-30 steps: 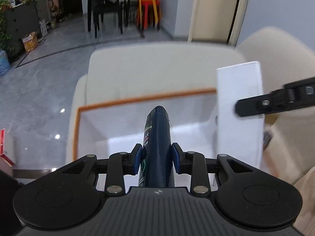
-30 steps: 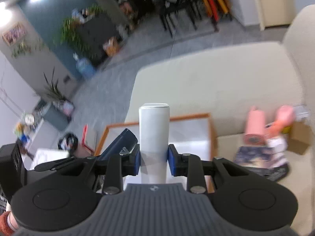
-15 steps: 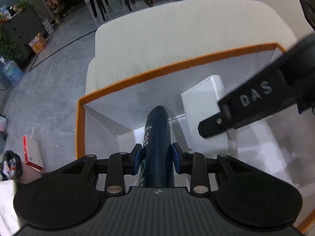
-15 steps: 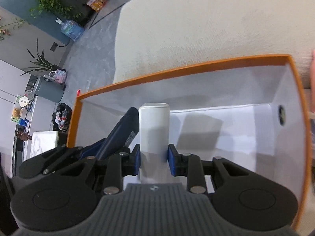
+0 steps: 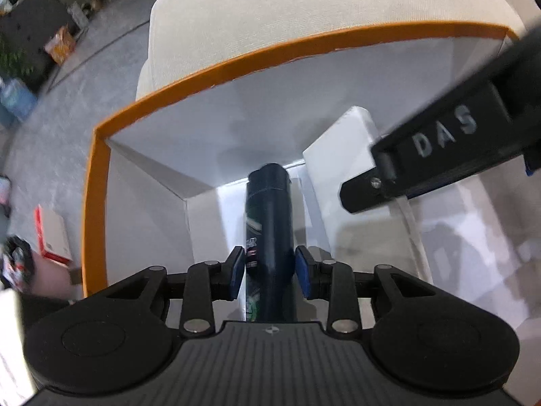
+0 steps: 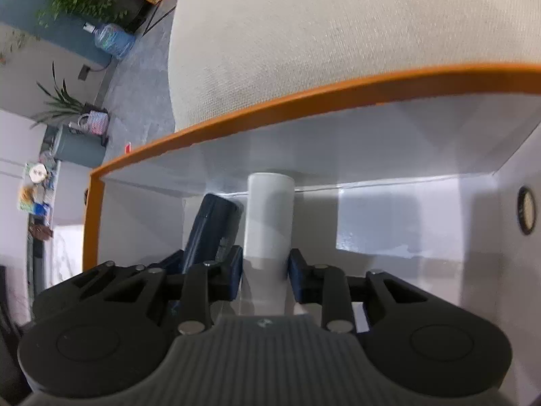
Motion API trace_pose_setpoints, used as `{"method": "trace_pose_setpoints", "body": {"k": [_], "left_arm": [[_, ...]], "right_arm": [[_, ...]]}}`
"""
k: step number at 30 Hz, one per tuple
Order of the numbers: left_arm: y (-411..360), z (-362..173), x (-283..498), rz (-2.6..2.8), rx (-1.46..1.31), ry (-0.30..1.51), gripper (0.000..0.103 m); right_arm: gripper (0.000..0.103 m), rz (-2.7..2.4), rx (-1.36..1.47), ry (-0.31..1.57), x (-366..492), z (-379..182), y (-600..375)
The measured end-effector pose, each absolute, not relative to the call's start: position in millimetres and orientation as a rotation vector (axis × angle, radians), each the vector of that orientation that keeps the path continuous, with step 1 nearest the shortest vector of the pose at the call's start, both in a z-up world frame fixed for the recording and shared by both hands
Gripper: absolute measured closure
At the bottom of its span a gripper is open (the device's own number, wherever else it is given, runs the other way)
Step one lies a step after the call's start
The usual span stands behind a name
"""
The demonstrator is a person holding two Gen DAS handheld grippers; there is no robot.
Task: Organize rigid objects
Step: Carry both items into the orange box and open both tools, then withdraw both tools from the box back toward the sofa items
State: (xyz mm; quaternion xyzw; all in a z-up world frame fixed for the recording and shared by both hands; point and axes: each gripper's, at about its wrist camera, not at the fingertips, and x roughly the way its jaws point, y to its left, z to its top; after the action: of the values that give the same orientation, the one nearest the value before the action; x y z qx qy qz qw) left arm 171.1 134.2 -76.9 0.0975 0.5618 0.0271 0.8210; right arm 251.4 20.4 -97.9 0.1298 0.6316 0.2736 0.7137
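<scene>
Dark bottle, place: the dark blue bottle point(image 5: 270, 223) lies between the left gripper point(image 5: 269, 272) pads, reaching straight ahead of it into the orange-rimmed white box point(image 5: 98, 182).
White tube, place: the white tube point(image 6: 268, 220) lies between the right gripper point(image 6: 265, 272) pads, running ahead of it toward the box's far wall.
Left gripper, opening: narrow, jaws opening; a sliver of gap shows at each blue pad point(image 5: 235, 272), bottle between them, not pressed.
Right gripper, opening: narrow, jaws opening; tube between the pads, whether they touch it I cannot tell.
Bottle, axis: long axis along the fingers, cap end away from the gripper, nosed down into the box.
Tube, axis: long axis along the fingers, flat end away from the gripper.
Neighbours: from the right wrist, the bottle lies just left of the tube, leaning toward it.
Under the box: cream cushion point(image 6: 338, 34).
</scene>
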Motion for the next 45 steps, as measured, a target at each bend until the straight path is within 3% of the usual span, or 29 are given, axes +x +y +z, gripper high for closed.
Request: {"method": "trace_pose_setpoints", "body": {"k": [9,15,16,19,23,39,45], "left_arm": [[154,-10,124,0.059,0.070,1.018,0.053],[179,23,105,0.186,0.024,0.913,0.049],[183,22,105,0.200,0.027,0.933,0.049],[190,17,106,0.203,-0.012,0.998,0.067],[196,15,102,0.155,-0.088,1.029,0.074],[209,11,102,0.125,-0.135,0.998,0.075],[195,30,94,0.143,-0.084,0.874,0.075]], "right_arm": [[0.056,0.548,0.117,1.371,232,-84,11],[0.056,0.549,0.084,1.410,218,-93,5],[0.057,0.545,0.079,1.402,218,-93,7],[0.064,0.553,0.081,1.392,216,-91,14],[0.071,0.571,0.127,1.427,215,-95,24],[0.070,0.617,0.107,1.366,204,-90,49],[0.070,0.628,0.090,1.273,190,-57,24]]}}
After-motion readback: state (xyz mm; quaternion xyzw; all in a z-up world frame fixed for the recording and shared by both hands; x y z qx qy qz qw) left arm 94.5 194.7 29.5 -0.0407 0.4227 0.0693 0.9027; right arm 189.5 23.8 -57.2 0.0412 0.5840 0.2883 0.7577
